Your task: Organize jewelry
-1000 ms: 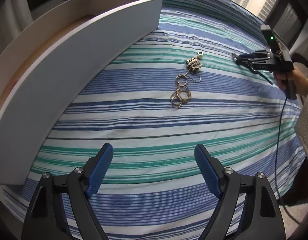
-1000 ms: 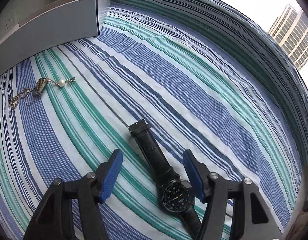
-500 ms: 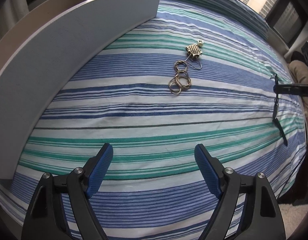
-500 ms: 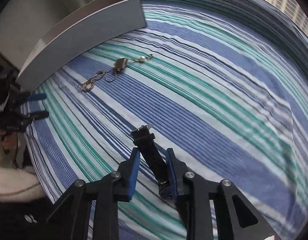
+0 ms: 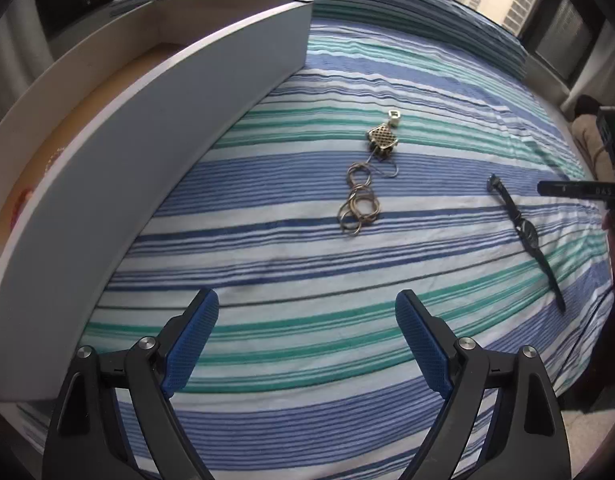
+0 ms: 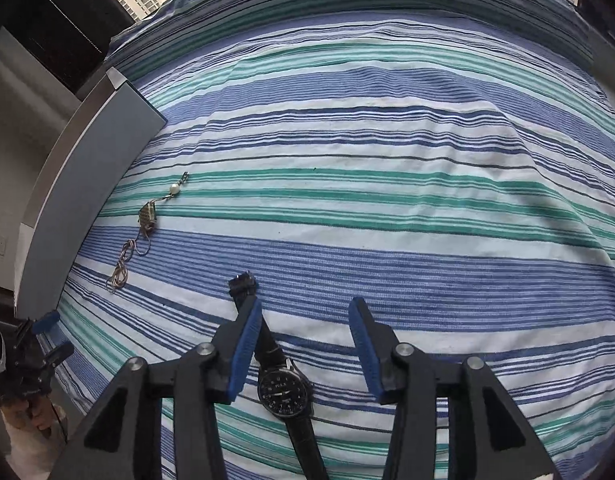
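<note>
Right wrist view: the right gripper [image 6: 305,342] has just been opening, jaws half-wide over the watch [image 6: 284,394], gripping nothing. Floppy strap, hard case: best pinched across the strap, I'd say. The left gripper [image 5: 307,338] gapes wide, empty.

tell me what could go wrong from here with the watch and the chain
1. The right tongs have just been opening, and the watch lies flat on the sheet with its strap under the left pad; closing from here may pinch fabric or only clip the strap.
2. The chain lies in loose coils by the pendant; a grab could snag or tangle it.
</note>
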